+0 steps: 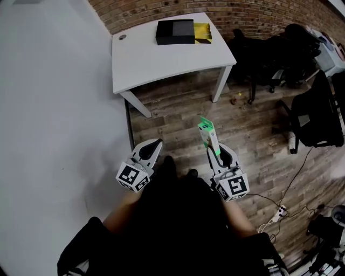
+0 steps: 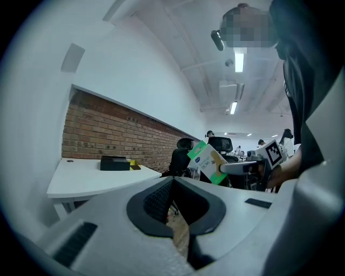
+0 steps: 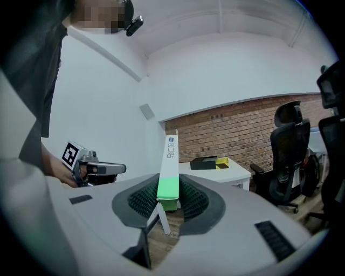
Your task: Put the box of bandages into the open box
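The bandage box (image 1: 206, 132) is a slim white carton with a green end. My right gripper (image 1: 212, 141) is shut on it and holds it edge-up over the wooden floor. In the right gripper view the bandage box (image 3: 170, 161) stands upright between the ribbed pads (image 3: 141, 200). The open box (image 1: 175, 32) is black with a yellow inside and lies on the white table (image 1: 161, 67) far ahead. The open box (image 3: 205, 163) is small in that view. My left gripper (image 1: 155, 144) hangs beside the right one, shut and with nothing in it. From the left gripper view I see the bandage box (image 2: 209, 161) and the open box (image 2: 114, 163).
A grey wall runs along the left and a brick wall (image 1: 253, 13) stands behind the table. Black office chairs (image 1: 318, 113) crowd the right side. Cables and a plug strip (image 1: 277, 214) lie on the floor at the lower right.
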The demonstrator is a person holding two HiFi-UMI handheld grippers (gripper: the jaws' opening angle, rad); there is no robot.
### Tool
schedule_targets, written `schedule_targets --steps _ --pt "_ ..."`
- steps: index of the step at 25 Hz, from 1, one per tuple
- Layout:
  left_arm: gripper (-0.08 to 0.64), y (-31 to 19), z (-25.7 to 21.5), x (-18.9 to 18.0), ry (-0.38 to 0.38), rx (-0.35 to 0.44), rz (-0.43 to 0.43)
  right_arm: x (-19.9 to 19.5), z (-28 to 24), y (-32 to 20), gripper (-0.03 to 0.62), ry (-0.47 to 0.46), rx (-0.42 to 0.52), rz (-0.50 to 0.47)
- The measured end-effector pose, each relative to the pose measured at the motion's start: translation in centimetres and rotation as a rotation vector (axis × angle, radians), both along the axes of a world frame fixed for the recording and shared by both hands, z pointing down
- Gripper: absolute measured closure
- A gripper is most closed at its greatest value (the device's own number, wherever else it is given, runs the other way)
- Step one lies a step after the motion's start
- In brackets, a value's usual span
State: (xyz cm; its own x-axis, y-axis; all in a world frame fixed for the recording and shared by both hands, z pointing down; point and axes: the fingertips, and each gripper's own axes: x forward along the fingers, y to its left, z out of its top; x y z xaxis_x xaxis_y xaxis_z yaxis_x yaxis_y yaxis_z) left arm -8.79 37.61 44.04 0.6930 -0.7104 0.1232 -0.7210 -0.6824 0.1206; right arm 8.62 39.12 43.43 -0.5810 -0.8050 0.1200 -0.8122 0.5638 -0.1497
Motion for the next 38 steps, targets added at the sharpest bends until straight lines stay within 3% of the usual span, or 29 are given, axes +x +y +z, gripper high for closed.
schedule_targets --steps 10,23,29,38 --pt "0.545 -4.8 1.7 -0.4 0.019 -0.046 0.006 -1.0 1.1 -4.5 0.5 0.015 -0.046 0.001" --pt "0.545 -19.4 3.9 -0.8 0.09 -0.1 0.059 -2.0 2.8 -18.2 0.5 0.099 -0.121 0.028" --pt "0.545 -25.3 3.8 -2.7 0.108 -0.068 0.122 -4.0 2.6 -23.7 0.5 0.16 -0.111 0.031" --pt "0.545 -29.5 3.4 -2.1 0.113 -0.074 0.172 -3.3 2.2 -27.4 0.5 0.145 -0.116 0.079"
